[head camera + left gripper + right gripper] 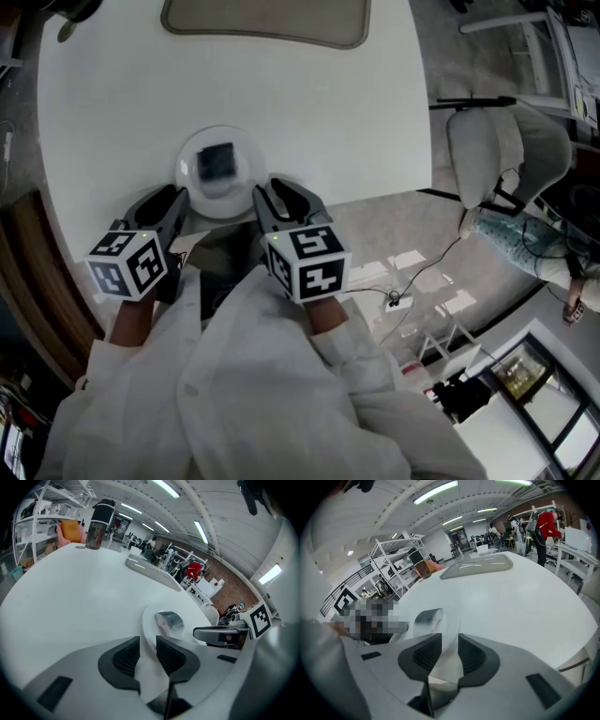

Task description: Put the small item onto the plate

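the small foil-wrapped item (217,162) is lying in the middle of the white plate (190,192), near the worktop's (281,94) front edge. the left claw (161,202) and the right claw (279,193) are flanking the plate. each is showing a narrow gap, with the plate's rim showing in it and nothing clearly being gripped.

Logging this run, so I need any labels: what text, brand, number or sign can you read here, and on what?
No words or numbers are readable.
Cube on left gripper and cube on right gripper: black-and-white square patterns only, no letters.
Small item on plate: any print is too blurred to read.
Background shelves: too small to read.
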Motion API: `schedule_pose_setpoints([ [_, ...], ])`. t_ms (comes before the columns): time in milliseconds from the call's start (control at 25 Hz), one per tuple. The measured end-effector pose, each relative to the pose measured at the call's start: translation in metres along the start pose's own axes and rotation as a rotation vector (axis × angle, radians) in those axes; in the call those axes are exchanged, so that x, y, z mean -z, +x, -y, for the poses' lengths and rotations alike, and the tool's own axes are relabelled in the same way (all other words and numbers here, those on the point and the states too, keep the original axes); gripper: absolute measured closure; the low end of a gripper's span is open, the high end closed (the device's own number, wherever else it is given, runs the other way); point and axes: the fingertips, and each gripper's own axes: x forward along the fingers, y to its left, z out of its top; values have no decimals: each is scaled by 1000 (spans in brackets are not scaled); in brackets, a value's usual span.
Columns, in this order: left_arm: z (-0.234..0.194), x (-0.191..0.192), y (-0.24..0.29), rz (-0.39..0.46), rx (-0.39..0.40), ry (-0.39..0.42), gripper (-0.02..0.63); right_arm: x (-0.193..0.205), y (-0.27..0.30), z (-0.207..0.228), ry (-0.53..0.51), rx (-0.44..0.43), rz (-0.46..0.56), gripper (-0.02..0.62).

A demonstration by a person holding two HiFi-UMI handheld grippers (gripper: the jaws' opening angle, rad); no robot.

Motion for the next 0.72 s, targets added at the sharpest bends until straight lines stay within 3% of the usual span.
schedule_pose_setpoints([
  [720, 3, -4, 2, -6, 16, -34, 509, -1, 8, 5, 39, 4, -18, 500],
])
